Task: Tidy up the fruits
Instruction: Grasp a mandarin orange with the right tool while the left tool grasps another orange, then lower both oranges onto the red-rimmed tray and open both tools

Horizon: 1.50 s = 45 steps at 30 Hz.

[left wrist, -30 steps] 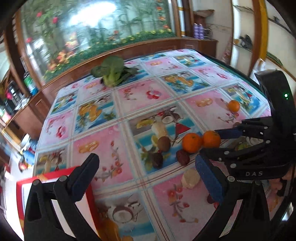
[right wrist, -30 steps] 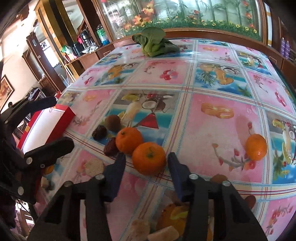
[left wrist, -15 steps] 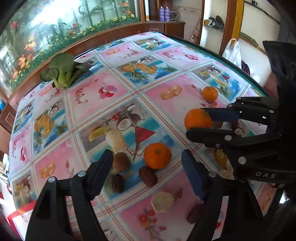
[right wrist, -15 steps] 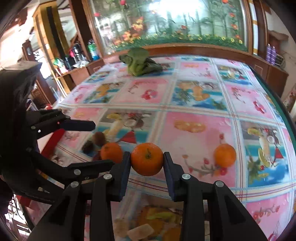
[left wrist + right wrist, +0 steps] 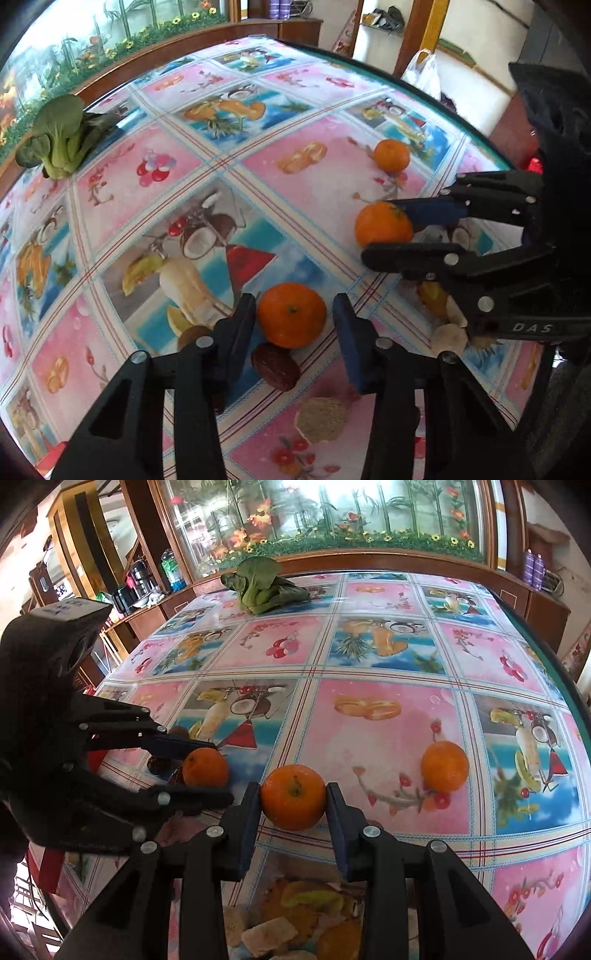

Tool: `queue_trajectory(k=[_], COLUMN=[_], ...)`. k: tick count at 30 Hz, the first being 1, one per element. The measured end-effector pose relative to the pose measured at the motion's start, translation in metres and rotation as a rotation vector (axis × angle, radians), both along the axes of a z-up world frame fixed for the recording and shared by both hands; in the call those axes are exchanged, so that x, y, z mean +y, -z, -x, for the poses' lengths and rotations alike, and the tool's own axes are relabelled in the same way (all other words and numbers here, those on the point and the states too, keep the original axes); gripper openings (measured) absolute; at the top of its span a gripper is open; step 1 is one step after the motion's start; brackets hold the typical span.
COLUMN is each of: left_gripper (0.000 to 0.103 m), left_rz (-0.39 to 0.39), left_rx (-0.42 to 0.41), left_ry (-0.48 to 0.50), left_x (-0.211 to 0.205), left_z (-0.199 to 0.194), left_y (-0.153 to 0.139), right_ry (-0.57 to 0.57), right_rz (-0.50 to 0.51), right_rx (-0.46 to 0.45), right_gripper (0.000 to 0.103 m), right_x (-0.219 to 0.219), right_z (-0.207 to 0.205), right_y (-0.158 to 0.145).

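My right gripper [image 5: 291, 805] is shut on an orange [image 5: 293, 796] and holds it just above the fruit-print tablecloth; it shows from the side in the left wrist view [image 5: 384, 225]. My left gripper [image 5: 293, 314] is open with its fingers on either side of a second orange [image 5: 291, 314] that rests on the table, with a small gap on each side; this orange also shows in the right wrist view [image 5: 205, 767]. A third orange [image 5: 445, 766] lies alone to the right, and shows farther back in the left wrist view [image 5: 392, 155].
A dark date [image 5: 275, 365] and a brown fruit [image 5: 192, 334] lie by the left fingers. A bok choy [image 5: 262, 587] lies at the table's far side. Dried fruit pieces [image 5: 295, 915] lie under my right gripper. A red box edge [image 5: 50, 864] is at the left.
My left gripper has moved forward and narrowed around the second orange. My right gripper closed on its orange one second ago and has kept hold of it, lifted slightly.
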State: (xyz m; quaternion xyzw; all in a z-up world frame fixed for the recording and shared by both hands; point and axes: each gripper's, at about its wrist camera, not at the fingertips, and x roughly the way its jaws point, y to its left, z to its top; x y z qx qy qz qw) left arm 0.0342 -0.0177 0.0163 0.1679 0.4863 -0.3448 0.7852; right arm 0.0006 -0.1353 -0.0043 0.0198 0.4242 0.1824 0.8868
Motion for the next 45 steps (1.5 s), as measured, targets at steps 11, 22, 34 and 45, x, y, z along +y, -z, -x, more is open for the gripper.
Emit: queue_trajectory(k=[11, 22, 34, 45], left_gripper=[0.035, 0.036, 0.036, 0.075], left_rz=[0.073, 0.078, -0.046, -0.08], left_rx=[-0.068, -0.326, -0.181, -0.256], left_ry=[-0.171, -0.728, -1.02, -1.106], left_x=[0.026, 0.179, 0.271, 0.271], left_z=[0.021, 0.165, 0.204, 0.221], left_y=[-0.034, -0.109, -0.024, -0.034], right_ry=[-0.01, -0.309, -0.485, -0.468], right_rz=[-0.091, -0.204, -0.016, 0.009], right_rx=[-0.073, -0.056, 0.048, -0.021], right_gripper=[0.034, 0.034, 0.034, 0.049], right_x=[0.001, 0.139, 0.282, 0.249], right_z=[0.01, 0.068, 0.089, 0.113], right_y=[-0.014, -0.052, -0.005, -0.02])
